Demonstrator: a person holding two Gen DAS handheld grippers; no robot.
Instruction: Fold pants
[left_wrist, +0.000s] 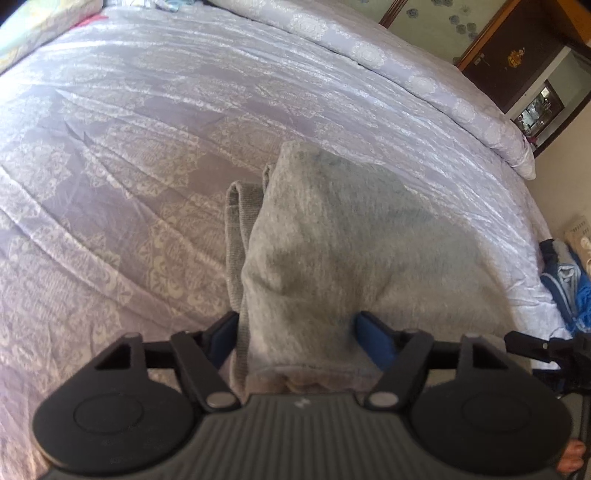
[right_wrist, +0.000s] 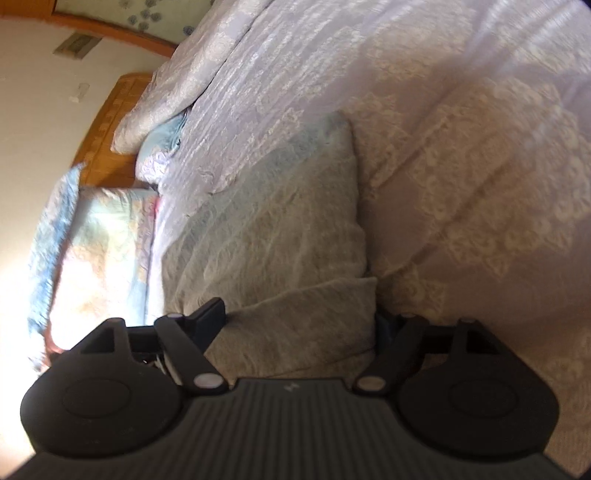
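On the left, the left gripper (left_wrist: 295, 325) has the grey pants (left_wrist: 332, 240) bunched between its blue-padded fingers (left_wrist: 375, 341); the jaws stand fairly wide, but the thick fold of knit fabric fills the gap, so they appear to be clamped on it. From there the pants run forward over the lavender patterned bedspread (left_wrist: 129, 147), with a ribbed strip, perhaps the waistband or a cuff (left_wrist: 236, 229), peeking out along the left edge of the stack. The cloth seems already doubled over at least once.

Further right, the right gripper (right_wrist: 299, 325) likewise has a folded thickness of the same pants between its fingers (right_wrist: 208, 321), again spread by the bulk of cloth and seemingly gripping it. A pillow (right_wrist: 99, 240) lies beyond, near the wooden headboard (right_wrist: 110, 122).

Both wrist views are slightly motion-blurred, so exact layer edges are hard to read.

The risks from here, as I judge them:
- The layers could slide apart if one gripper pulls ahead of the other, skewing the fold.
- The slick-looking bedspread could ruck up under dragged fabric.
- A pinch that catches only the top layer would let the lower layer drop and open the fold.
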